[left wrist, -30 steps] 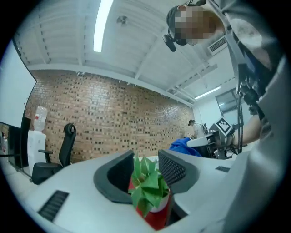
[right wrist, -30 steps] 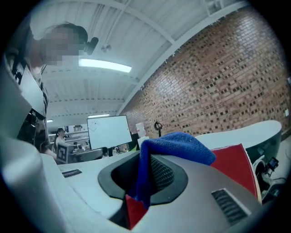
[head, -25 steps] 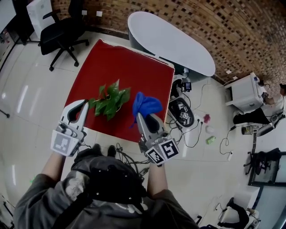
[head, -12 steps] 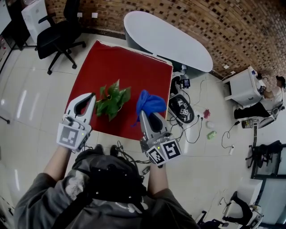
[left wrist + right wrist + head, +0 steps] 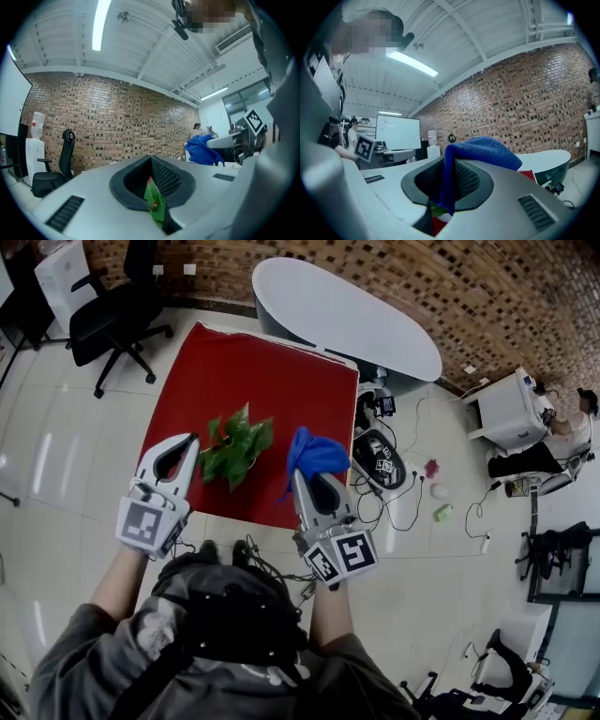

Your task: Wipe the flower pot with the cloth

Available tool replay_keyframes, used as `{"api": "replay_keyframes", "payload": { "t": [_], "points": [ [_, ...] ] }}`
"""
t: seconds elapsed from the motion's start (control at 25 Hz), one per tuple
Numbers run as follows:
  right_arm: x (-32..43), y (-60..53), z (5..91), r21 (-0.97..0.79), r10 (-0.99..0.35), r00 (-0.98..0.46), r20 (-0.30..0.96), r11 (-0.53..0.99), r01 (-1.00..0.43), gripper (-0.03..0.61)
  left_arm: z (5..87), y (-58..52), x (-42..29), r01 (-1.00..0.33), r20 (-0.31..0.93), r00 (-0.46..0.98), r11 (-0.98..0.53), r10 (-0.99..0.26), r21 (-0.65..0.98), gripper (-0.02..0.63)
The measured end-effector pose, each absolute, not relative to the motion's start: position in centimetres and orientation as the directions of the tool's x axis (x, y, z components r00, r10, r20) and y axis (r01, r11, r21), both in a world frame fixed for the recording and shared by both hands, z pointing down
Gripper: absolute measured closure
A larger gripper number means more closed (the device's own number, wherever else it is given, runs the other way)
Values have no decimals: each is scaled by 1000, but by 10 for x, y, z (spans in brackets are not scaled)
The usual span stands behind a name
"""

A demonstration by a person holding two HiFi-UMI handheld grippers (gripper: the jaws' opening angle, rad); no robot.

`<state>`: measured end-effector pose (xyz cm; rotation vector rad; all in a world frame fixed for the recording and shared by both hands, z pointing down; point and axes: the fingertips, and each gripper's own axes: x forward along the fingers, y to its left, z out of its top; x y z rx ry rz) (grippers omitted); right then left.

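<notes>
A leafy green plant (image 5: pixel 234 446) stands on the red table (image 5: pixel 272 381); its leaves hide the pot in the head view. My left gripper (image 5: pixel 192 440) is shut, its tip right at the plant's left leaves. Through the gap of the left gripper (image 5: pixel 154 187) shows a green leaf (image 5: pixel 154 204). To the right of the plant, my right gripper (image 5: pixel 298 474) is shut on a blue cloth (image 5: pixel 314 456). The cloth (image 5: pixel 480 150) drapes over the jaws of the right gripper (image 5: pixel 440 206). The left gripper view also shows the cloth (image 5: pixel 204 147) off to the right.
A grey oval table (image 5: pixel 347 315) stands behind the red one. A black office chair (image 5: pixel 103 320) is at the back left. Cables and a dark device (image 5: pixel 380 460) lie on the floor right of the table. A white cabinet (image 5: pixel 511 413) stands further right.
The left gripper's tip has come a little closer to the plant's leaves. The right gripper has kept the cloth and barely moved.
</notes>
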<state>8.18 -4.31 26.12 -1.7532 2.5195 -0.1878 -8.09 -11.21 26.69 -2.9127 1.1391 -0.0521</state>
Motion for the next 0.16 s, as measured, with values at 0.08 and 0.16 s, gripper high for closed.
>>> {"api": "replay_keyframes", "payload": {
  "t": [0.08, 0.16],
  "points": [
    [82, -45, 261, -133, -939, -344, 23, 339, -932, 526, 267, -113, -82, -676, 32, 736, -736, -677, -21, 584],
    [82, -48, 260, -125, -939, -341, 31, 335, -934, 526, 267, -115, -83, -678, 36, 734, -735, -678, -14, 584]
  ]
}}
